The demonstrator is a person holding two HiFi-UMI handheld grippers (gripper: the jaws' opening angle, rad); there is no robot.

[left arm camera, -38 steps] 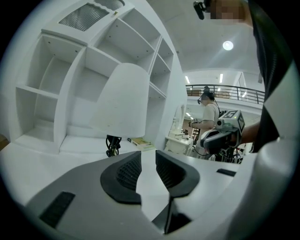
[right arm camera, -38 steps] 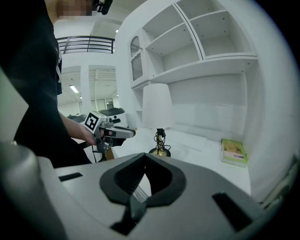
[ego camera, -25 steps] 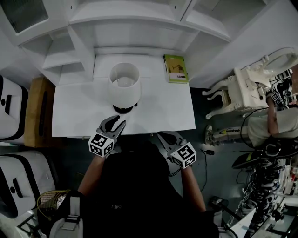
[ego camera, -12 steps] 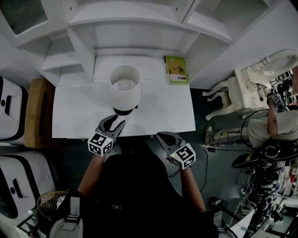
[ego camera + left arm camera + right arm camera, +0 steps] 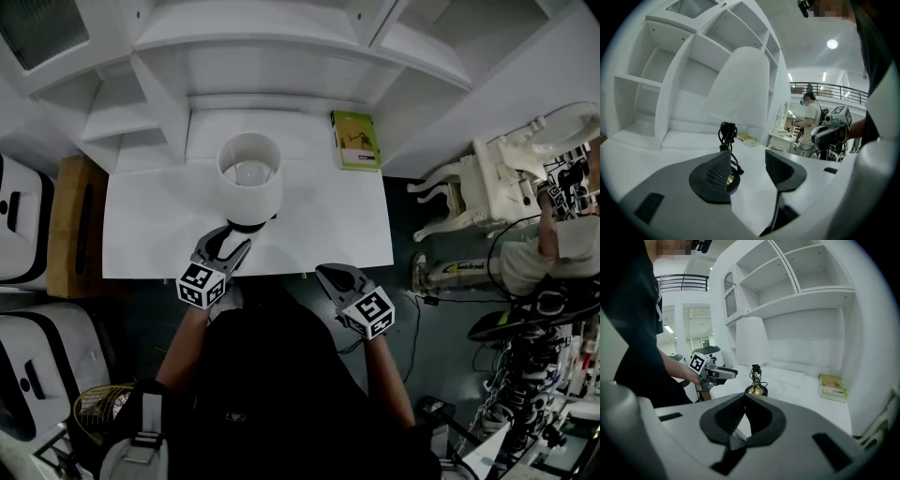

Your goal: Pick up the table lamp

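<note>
Pick-up not done. Lamp point(image 5: 249, 178) stands upright on the white surface point(image 5: 150, 225), toward the middle-back, and nothing grips it. Cord point(image 5: 726, 136) is bundled round the stem under the shade point(image 5: 740, 89). The approach looks nearly finished. What's left, as I judge it: close on the stem or base, then lift.

Left tongs point(image 5: 234, 240) sit at the near edge of the surface, tips pointing at the lamp base point(image 5: 756, 391) and just beside it. The jaws are opening and already well spread. In the left gripper view the gap between the pads shows only bare surface, so nothing is pinched. The base sits just past the tips, partly hidden behind one jaw, with the stem and cord above it. Can't tell if that jaw tip brushes the base; no pad presses on it.

Right tongs point(image 5: 330, 275) hang off the surface's near edge, well apart from the lamp. The jaws are pressed together at the tips, nothing between them, touching nothing. Seems idle for now.

Green book point(image 5: 354, 139) lies at the back right of the surface, clear of the lamp.
</note>
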